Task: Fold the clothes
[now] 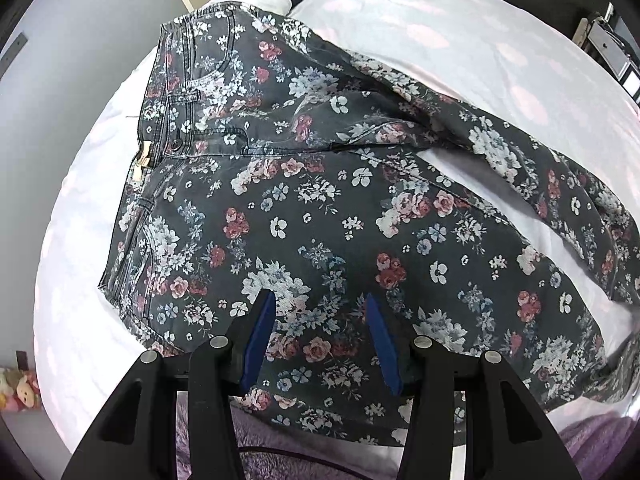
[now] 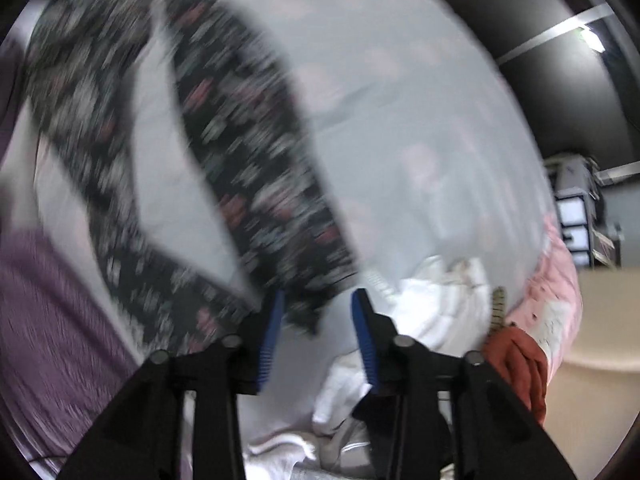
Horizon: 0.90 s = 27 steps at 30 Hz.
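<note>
Dark floral-print trousers [image 1: 320, 208] lie spread on a white bed sheet [image 1: 440, 40], with the waistband at the far left and both legs running to the right. The far leg is rumpled near the crotch. My left gripper [image 1: 320, 304] hangs open over the near leg's thigh, with nothing pressed between its blue pads [image 1: 260, 344]. The right wrist view is blurred. It shows the two trouser legs [image 2: 240, 152] as a V on the sheet [image 2: 400, 120]. My right gripper [image 2: 318, 300] stands open, and the far leg's hem lies loose just below its fingertips.
A purple blanket [image 2: 52, 300] covers the bed's near edge [image 1: 280, 464]. White clothes [image 2: 432, 312], a pink garment [image 2: 556, 292] and a rust-orange one [image 2: 520, 360] are heaped right of my right gripper. A plush toy [image 1: 20, 392] sits on the floor at left. Shelving [image 2: 576, 216] stands beyond the bed.
</note>
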Each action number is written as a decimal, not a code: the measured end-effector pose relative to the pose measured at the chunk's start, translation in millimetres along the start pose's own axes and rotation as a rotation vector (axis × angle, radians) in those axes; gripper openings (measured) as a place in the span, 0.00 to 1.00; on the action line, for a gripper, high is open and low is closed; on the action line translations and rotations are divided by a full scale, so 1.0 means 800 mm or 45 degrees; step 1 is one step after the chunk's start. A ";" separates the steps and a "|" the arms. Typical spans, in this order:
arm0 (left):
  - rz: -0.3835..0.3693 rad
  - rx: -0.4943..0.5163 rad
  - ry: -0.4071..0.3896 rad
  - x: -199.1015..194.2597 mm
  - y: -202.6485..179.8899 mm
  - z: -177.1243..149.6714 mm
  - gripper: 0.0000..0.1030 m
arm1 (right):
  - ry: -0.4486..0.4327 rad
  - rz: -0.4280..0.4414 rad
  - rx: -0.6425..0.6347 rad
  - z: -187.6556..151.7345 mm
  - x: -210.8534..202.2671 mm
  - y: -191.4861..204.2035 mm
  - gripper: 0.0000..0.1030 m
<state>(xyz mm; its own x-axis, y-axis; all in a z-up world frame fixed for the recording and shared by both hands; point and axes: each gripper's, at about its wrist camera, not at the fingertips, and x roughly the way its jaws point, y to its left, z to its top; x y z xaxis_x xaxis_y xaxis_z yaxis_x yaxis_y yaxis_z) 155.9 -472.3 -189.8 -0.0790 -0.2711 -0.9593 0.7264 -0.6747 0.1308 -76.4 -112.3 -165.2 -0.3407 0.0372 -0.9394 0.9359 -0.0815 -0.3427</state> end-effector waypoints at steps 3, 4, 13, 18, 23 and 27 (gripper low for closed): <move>-0.002 0.002 0.016 0.005 -0.002 -0.002 0.48 | 0.051 -0.041 -0.078 -0.001 0.030 0.024 0.40; -0.004 0.005 0.020 0.005 -0.003 -0.003 0.48 | 0.051 -0.067 -0.097 -0.001 0.038 0.028 0.40; -0.005 -0.014 -0.010 -0.011 0.009 -0.009 0.48 | 0.052 -0.172 -0.016 -0.005 0.055 0.035 0.07; -0.008 -0.024 -0.007 -0.010 0.018 -0.013 0.48 | -0.085 -0.140 0.028 -0.007 -0.019 0.037 0.04; -0.020 -0.012 0.010 -0.001 0.015 -0.016 0.48 | -0.253 -0.028 0.106 -0.004 -0.104 0.006 0.04; -0.021 -0.002 0.007 0.004 0.012 -0.008 0.48 | -0.221 -0.033 0.374 0.001 -0.097 -0.072 0.04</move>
<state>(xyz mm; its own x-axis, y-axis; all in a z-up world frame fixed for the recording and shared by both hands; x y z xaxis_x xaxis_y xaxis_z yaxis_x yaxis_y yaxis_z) 166.9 -475.3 -193.5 -0.0871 -0.2561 -0.9627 0.7263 -0.6778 0.1146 -104.3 -111.2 -72.9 -0.3980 -0.1250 -0.9088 0.8696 -0.3669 -0.3304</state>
